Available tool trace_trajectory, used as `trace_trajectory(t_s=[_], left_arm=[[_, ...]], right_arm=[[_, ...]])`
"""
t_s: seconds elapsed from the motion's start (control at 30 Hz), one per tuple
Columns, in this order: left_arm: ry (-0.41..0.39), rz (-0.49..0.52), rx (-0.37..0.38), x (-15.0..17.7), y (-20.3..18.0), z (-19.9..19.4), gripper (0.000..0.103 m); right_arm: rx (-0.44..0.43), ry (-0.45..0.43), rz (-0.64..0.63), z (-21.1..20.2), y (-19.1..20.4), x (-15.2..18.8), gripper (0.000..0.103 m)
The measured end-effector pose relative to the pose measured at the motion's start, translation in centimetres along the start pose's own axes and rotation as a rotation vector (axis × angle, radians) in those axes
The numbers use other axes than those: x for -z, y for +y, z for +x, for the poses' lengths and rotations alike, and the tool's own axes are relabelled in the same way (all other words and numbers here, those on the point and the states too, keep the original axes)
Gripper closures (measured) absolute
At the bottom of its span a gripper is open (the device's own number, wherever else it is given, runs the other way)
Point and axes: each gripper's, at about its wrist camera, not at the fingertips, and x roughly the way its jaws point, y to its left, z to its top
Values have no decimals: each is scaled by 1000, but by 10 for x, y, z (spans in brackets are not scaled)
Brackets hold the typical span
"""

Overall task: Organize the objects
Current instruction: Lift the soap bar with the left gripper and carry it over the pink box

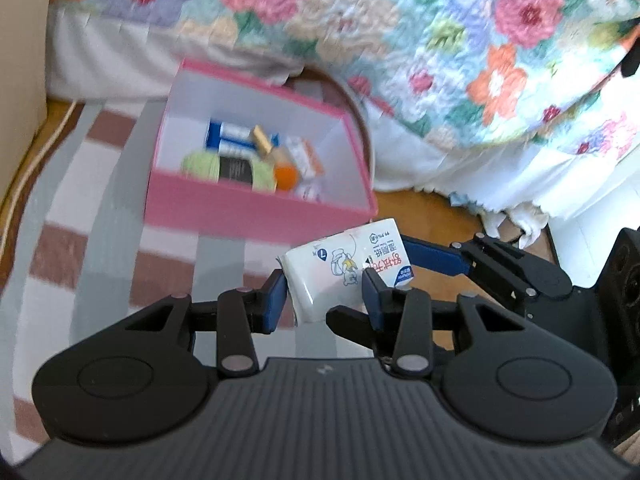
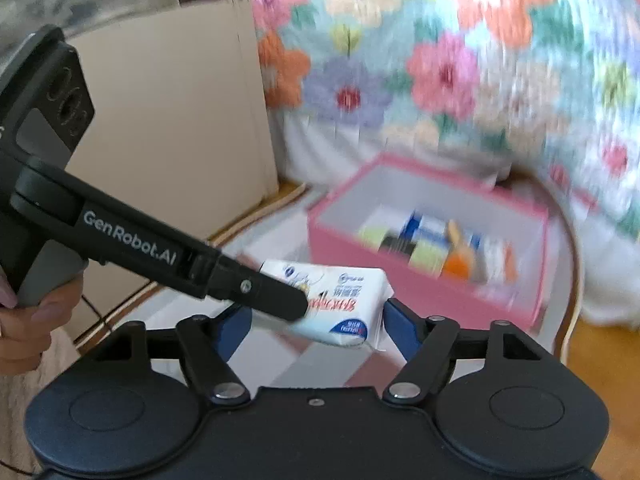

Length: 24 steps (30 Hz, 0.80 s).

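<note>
A: Where's the tissue pack?

B: In the air, just in front of the pink box, between both tools. Left gripper is narrowly set, blue pads pinching the pack's near end.

A: And the right gripper?

B: Wider, fingers flanking the pack's long sides; whether its pads press, I cannot tell. Yarn and small cartons lie inside the box.

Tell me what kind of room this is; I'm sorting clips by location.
Probably a bedroom: a floral quilt hangs over a bed edge, a striped rug covers the wood floor, and a pink box sits on it.
</note>
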Motion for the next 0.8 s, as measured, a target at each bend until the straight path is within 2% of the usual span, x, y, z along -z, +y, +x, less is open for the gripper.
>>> trace_trajectory(t_s=[0.2,0.4,0.53,0.63,0.8], left_arm=[[-43,16,-30,-38,-7,-6,64],[-48,-8,-29,-72,-6,4,65],[-79,-13,-41,-89,-1,8,64],[-75,-8,-44,-100,2,18,64],[-51,4,-79,-122,13,58,65]], right_arm=[[-4,-27,-27,-2,-15,-38,34],[12,-16,-60,20,-33,-67,35],[-1,17,7,34,-53,-81,49],[-31,21,55,40,-69,-89,53],[-23,62,78,66,-90,-97,55]])
